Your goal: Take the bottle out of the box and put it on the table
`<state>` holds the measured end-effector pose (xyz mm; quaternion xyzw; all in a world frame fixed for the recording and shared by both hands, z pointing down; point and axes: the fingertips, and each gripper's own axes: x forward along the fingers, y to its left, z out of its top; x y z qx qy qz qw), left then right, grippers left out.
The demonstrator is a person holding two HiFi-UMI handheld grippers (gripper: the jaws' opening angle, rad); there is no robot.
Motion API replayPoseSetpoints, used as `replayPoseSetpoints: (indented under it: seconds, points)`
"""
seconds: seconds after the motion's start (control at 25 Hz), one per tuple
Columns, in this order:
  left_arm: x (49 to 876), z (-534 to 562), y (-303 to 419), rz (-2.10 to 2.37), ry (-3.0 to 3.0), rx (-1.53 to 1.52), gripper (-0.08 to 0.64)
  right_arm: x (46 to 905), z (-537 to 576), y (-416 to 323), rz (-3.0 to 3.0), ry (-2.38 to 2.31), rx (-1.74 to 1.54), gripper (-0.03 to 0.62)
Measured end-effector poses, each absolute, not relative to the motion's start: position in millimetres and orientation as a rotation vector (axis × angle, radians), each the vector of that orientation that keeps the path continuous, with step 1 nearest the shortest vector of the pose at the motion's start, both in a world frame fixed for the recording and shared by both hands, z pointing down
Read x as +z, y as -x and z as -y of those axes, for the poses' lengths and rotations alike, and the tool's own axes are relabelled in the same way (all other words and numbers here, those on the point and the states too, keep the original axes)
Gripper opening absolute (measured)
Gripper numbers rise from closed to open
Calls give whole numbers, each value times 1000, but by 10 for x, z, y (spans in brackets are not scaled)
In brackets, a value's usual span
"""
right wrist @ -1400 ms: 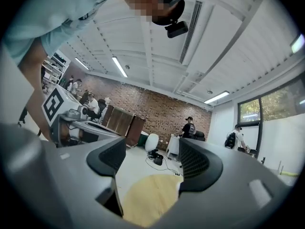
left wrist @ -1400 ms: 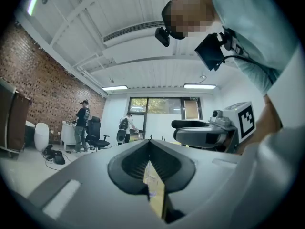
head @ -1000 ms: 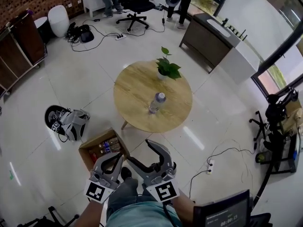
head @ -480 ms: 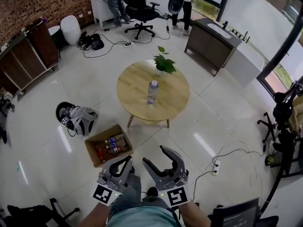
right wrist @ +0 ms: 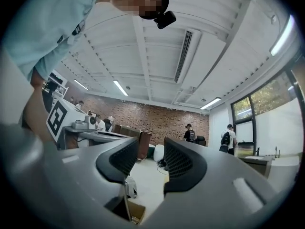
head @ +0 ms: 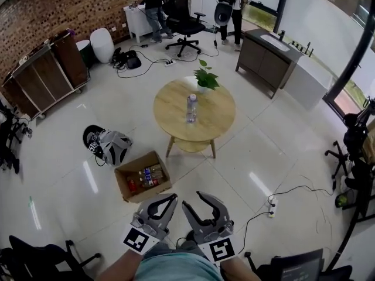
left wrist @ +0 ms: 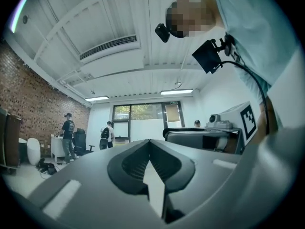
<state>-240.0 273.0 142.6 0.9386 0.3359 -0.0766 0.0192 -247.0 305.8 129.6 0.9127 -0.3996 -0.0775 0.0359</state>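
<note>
While both tools hang at the lower edge of the head view, close against the person's body, the clear plastic bottle [head: 191, 106] stands upright near the middle of the round wooden counter [head: 220, 117] in the upper centre of the frame, well apart from either tool; a small green potted plant [head: 205, 81] sits at the far edge of the same counter, near the bottle but not touching it. Below and to the left of the counter, on the glossy white tiled floor [head: 258, 157], lies the open brown cardboard box [head: 123, 183]; several small bottles [head: 146, 176] with coloured labels lie inside it on their sides. A grey and black bag [head: 110, 147] rests on the floor just up and left of the box; a white power strip [head: 272, 204] with a black cable lies at the lower right.

The left tool [head: 167, 201] [left wrist: 150, 144] has its jaws brought together, tips meeting, with nothing gripped; only the room beyond shows over them. The right tool [head: 196, 201] [right wrist: 151, 159] has just been closing its jaws and now shows a narrow gap between the ribbed pads [right wrist: 180, 163]; nothing sits in that gap, only floor behind it. Each tool carries its white marker cube, the left one [head: 138, 240] and the right one [head: 218, 249] side by side at the bottom centre.

At the top of the frame a black office chair [head: 184, 17] stands by a brick wall [head: 70, 7]; two people stand near it.
</note>
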Motion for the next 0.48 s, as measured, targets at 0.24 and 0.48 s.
replayPoseSetpoints:
  seconds: [0.24, 0.48]
  points:
    - [1311, -2522, 2690, -1131, -2874, -255, 11, 1143, -2718, 2721, 1182, -2846, -294, 127]
    - [1344, -2280, 2902, -1181, -2878, -251, 11, 1327, -2429, 2996, 1204, -2729, -148, 84]
